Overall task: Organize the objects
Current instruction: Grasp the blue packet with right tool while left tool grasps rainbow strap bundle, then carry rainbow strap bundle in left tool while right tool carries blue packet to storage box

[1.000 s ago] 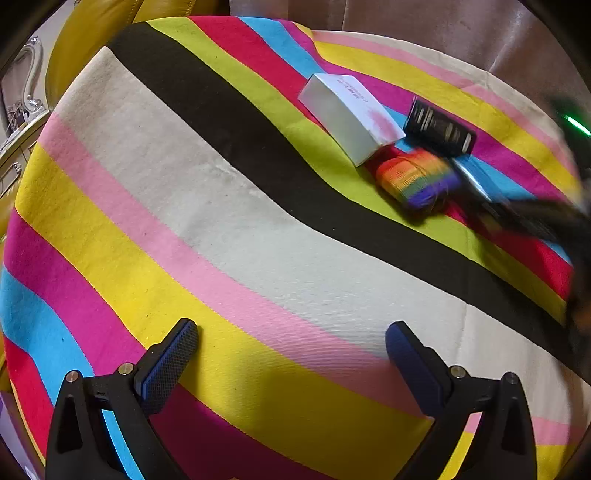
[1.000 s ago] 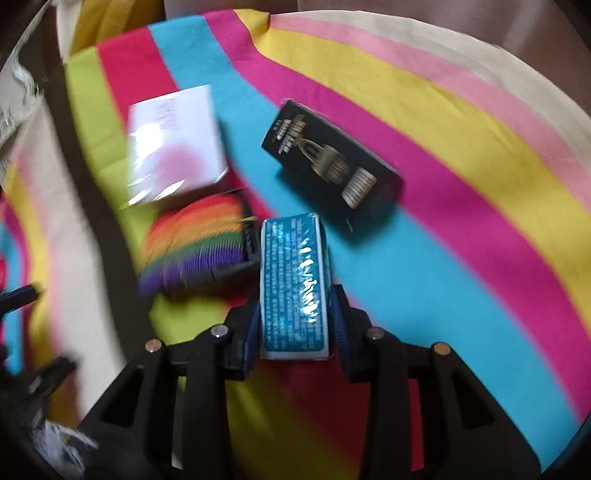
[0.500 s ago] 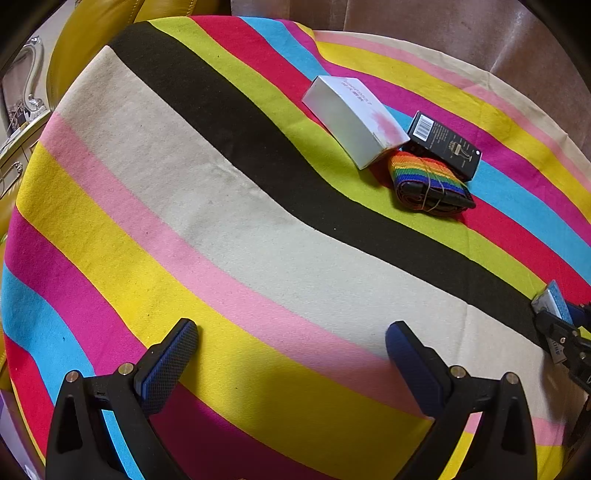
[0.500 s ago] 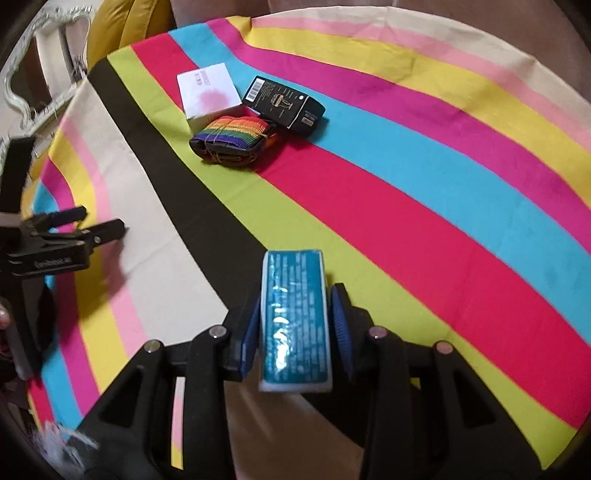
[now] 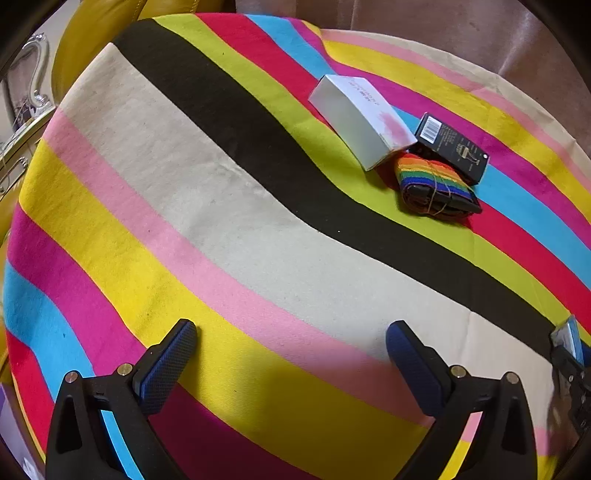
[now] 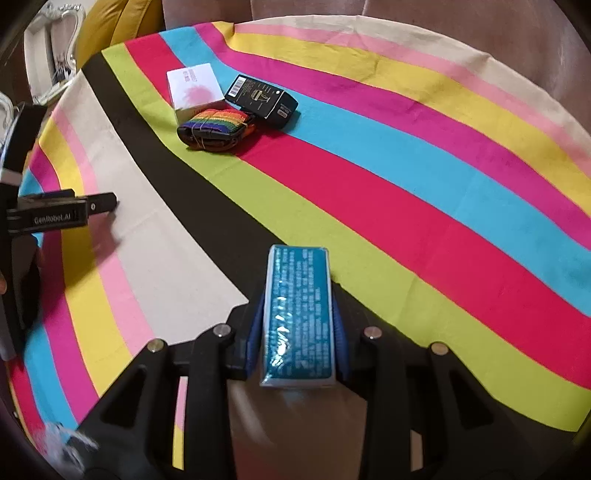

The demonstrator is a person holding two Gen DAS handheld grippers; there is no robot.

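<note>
My right gripper [image 6: 297,314] is shut on a blue box [image 6: 298,314] and holds it above the near edge of the striped tablecloth [image 6: 406,192]. A white box [image 6: 195,90], a black box [image 6: 262,96] and a rainbow strap bundle [image 6: 216,127] lie together at the far left. In the left wrist view the white box [image 5: 362,120], black box [image 5: 456,147] and strap bundle [image 5: 436,184] sit at the upper right. My left gripper [image 5: 291,354] is open and empty over the yellow and pink stripes. The blue box [image 5: 569,338] peeks in at the right edge.
A yellow chair [image 5: 96,40] stands behind the round table. Pale furniture [image 6: 51,48] is at the far left. A brownish curtain [image 5: 480,29] hangs behind the table. The left gripper's side [image 6: 62,214] shows in the right wrist view.
My right gripper has pulled back with the blue box from beside the grouped objects to the table's near edge. The left gripper has stayed still and open.
</note>
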